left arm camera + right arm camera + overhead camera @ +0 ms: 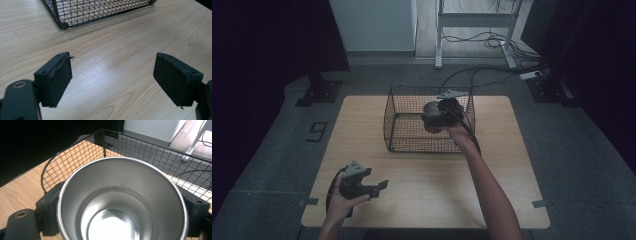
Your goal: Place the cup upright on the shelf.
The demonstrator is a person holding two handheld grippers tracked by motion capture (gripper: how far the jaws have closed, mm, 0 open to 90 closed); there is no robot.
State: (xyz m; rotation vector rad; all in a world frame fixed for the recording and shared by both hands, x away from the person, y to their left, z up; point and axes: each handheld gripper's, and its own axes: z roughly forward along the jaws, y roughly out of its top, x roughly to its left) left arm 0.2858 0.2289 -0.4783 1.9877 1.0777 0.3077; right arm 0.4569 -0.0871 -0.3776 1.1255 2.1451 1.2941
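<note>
Right tool [432, 121] clamps a steel cup [122, 202], held above the wire basket [404, 145] at 12 o'clock on the tabletop [437, 180]. Left tool [379, 186], jaws apart and empty, sits at 7 o'clock over bare wood; basket walls surround the cup.

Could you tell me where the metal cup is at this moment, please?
The metal cup is clamped upright between the right gripper's jaws, held over the wire basket at the table's far middle in the high view.

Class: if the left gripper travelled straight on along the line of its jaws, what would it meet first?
Probably the near corner of the wire basket. The left gripper is open with nothing between its jaws, and bare table lies ahead until that corner; depth is hard to judge, so it might graze the tabletop first.
</note>
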